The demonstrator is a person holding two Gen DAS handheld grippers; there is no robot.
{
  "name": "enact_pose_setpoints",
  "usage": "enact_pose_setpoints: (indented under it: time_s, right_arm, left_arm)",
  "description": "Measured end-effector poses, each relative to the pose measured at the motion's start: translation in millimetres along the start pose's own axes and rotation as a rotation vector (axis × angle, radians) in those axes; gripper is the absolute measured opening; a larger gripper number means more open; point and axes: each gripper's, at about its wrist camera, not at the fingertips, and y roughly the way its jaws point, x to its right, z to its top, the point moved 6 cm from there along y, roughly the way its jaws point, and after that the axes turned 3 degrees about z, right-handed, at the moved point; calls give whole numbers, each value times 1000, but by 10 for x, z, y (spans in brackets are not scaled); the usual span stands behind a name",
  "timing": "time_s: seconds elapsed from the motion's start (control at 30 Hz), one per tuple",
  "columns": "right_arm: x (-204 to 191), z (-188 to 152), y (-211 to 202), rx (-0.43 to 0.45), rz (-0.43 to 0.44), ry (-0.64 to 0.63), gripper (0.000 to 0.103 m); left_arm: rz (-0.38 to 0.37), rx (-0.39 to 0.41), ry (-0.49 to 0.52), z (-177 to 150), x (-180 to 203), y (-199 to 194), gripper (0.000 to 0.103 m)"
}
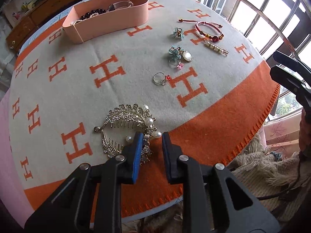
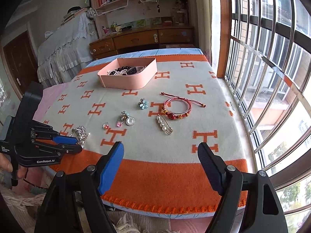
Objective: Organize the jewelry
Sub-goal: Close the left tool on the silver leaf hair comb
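A barred window point(image 2: 272, 58) runs along the right side of the table. A cream blanket point(image 2: 175, 174) with orange H marks and an orange border covers the tabletop. At its far side sits a pink box point(image 2: 134, 81), open at the top, with dark beads, pearls and a watch-like band inside.

The right gripper point(image 2: 161, 155) hangs over the near orange border. Its tongs are spread wide, with nothing between them.

The left gripper point(image 1: 151, 141) points steeply down at the near left part of the blanket, and a hand point(image 2: 7, 167) grasps its handle. Its tongs are drawn close, with a narrow gap left. The end of a rhinestone comb point(image 1: 126, 116) with pearls lies at their tips and touches the blue pad point(image 1: 139, 149). Whether both pads pinch the comb cannot be told. The rest of the comb lies flat on the cream cloth beside the border.

The other jewelry lies loose in the middle of the blanket, well apart from the box. A red cord bracelet point(image 2: 176, 106) with beads lies nearest the window. A pearl pin point(image 2: 164, 125) lies just beside it on the near side. A blue flower clip point(image 2: 143, 103) lies to the bracelet's left. Nearer the comb, a round pearl brooch point(image 2: 129, 120) touches a second blue flower piece, and a pink-stone ring point(image 2: 119, 124) lies just beside them. A red-stone ring point(image 2: 106, 125) lies alone between that cluster and the comb.
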Motion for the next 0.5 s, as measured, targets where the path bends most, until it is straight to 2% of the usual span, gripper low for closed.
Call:
enact_pose_setpoints:
  time_s: [0.13,0.3,0.4,0.5]
  right_arm:
    - [51,-18,77,-16,4,16,80]
    - [110,-19,156,-26,7,35,80]
    - [129,-20,173,-23,6,37,80]
    - [153,-14,191,-25,5,44,80]
  left_arm:
    - [-21,-6,-21,57,-30,13,18]
    - [-4,-47,-26,89,-49,113,19]
    - [24,-65,32,108,18,160,19]
    - [17,-75,41,138,33,201,19]
